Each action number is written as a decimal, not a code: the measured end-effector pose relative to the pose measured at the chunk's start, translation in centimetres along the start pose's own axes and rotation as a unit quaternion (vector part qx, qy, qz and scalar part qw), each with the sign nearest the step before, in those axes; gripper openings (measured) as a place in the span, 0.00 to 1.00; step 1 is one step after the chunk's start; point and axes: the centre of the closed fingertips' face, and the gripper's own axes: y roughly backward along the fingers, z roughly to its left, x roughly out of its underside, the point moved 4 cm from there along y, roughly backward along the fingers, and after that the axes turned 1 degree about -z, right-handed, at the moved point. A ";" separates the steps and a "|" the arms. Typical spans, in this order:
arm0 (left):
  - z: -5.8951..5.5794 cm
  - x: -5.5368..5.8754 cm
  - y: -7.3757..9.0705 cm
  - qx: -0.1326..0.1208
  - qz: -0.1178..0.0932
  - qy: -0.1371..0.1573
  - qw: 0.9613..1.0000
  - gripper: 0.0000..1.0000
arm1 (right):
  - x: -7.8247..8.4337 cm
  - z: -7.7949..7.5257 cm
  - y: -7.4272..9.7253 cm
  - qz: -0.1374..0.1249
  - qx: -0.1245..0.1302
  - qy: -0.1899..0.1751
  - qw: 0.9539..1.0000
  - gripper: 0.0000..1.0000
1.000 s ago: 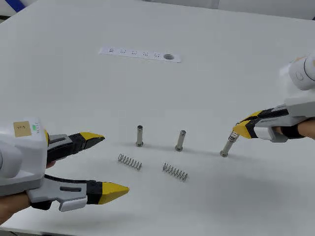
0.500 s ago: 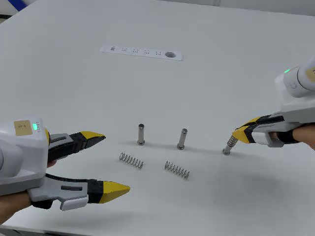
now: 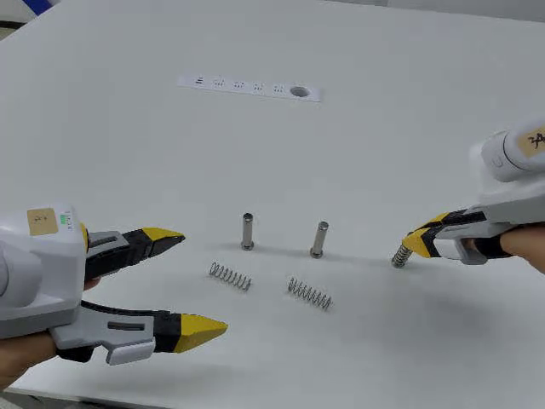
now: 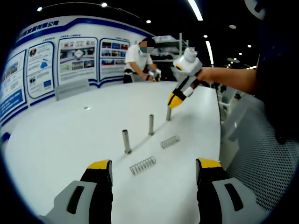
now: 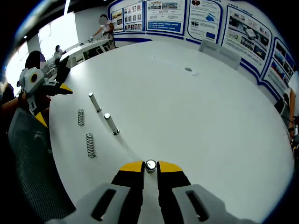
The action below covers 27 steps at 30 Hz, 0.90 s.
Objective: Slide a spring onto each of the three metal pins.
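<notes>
Pushing the first spring (image 3: 399,255) down the right pin (image 5: 150,165), your right gripper (image 3: 410,244) is pinched shut on it. Your left gripper (image 3: 201,281) is wide open. Next, let go and grab a loose spring (image 3: 230,276) for a bare pin (image 3: 319,239).

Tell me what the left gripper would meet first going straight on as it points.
Probably the nearer loose spring, lying just ahead of the left gripper between its open jaws, if it travels low enough.

Shiny metal pins (image 3: 247,231), matt (likely laminate) table (image 3: 383,128)
</notes>
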 end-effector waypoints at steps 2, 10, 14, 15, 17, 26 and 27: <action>0.0 0.0 0.0 0.000 0.000 0.000 1.000 0.74 | 0.1 0.0 -0.1 0.002 0.000 0.000 1.000 0.12; 0.0 0.0 0.0 0.000 -0.001 0.000 1.000 0.74 | 0.0 0.1 0.0 -0.002 -0.001 0.003 1.000 0.13; 0.0 -0.1 0.0 0.000 -0.003 -0.001 1.000 0.74 | -0.3 0.3 0.4 -0.008 0.002 0.006 1.000 0.15; 0.0 -0.2 0.0 0.000 -0.004 -0.002 1.000 0.74 | -0.4 0.3 0.6 -0.009 0.004 0.009 1.000 0.15; -0.1 -0.2 0.0 0.000 -0.005 -0.002 1.000 0.74 | -0.6 0.4 0.9 -0.012 0.006 0.013 1.000 0.16; -0.1 -0.5 0.1 0.001 -0.011 -0.006 1.000 0.74 | -3.3 2.0 2.9 -0.040 0.010 0.044 0.998 0.16; -0.1 -0.5 0.2 0.001 -0.012 -0.007 1.000 0.74 | -3.6 2.3 3.0 -0.043 0.008 0.048 0.998 0.16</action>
